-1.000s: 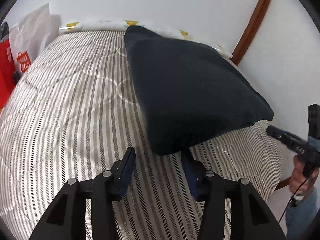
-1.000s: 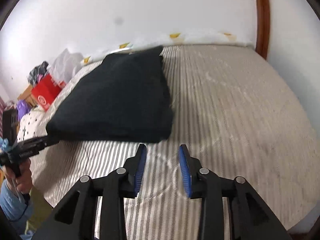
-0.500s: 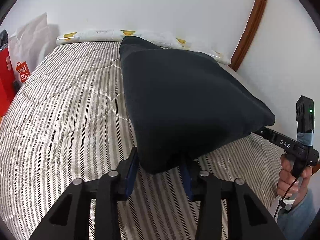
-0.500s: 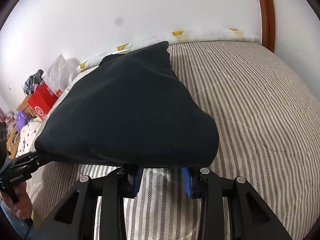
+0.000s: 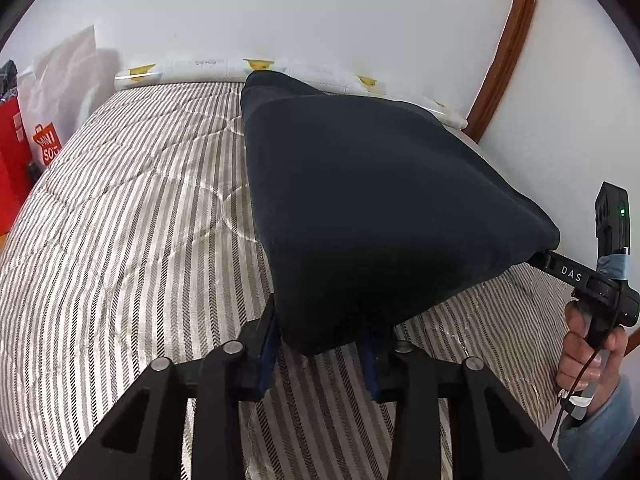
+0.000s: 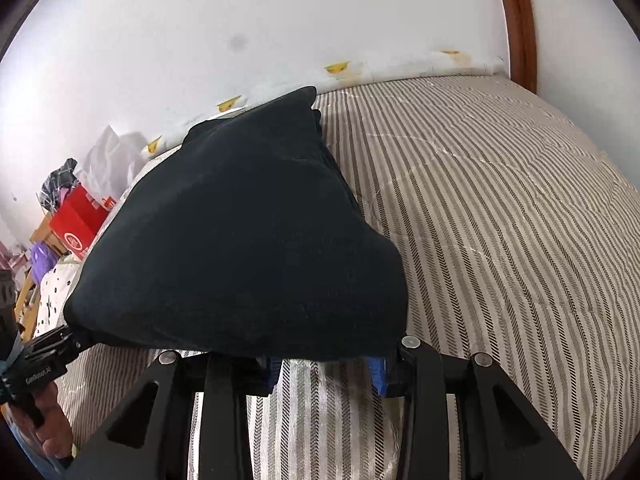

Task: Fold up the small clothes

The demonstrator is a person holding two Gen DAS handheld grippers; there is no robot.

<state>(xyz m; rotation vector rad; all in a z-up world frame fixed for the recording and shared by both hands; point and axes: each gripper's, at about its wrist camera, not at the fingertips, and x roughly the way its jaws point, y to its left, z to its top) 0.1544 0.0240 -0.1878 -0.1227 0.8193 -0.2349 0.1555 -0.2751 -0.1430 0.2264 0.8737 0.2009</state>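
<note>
A dark navy folded garment point(image 5: 372, 200) lies on the striped bed point(image 5: 132, 220), its near edge raised. My left gripper point(image 5: 322, 344) has the garment's near left corner between its blue fingers point(image 5: 270, 344), and its jaws are closing on the cloth. My right gripper point(image 6: 324, 360) has the near right corner point(image 6: 360, 320) draped over its tips, jaws closing too. Each view shows the other gripper at the opposite corner: the right gripper point(image 5: 560, 266) and the left gripper point(image 6: 60, 346). The cloth edge between them hangs off the bed.
A white wall and a rolled white mat point(image 5: 208, 68) with yellow prints border the far side of the bed. Red bags point(image 5: 16, 152) and a white bag stand left of it. A brown door frame point(image 5: 508, 40) rises at the right. A person's hand point(image 5: 588, 356) holds the right gripper's handle.
Both grippers moved in on the garment's near corners and their jaws narrowed around the cloth. The near edge has come up off the bed.
</note>
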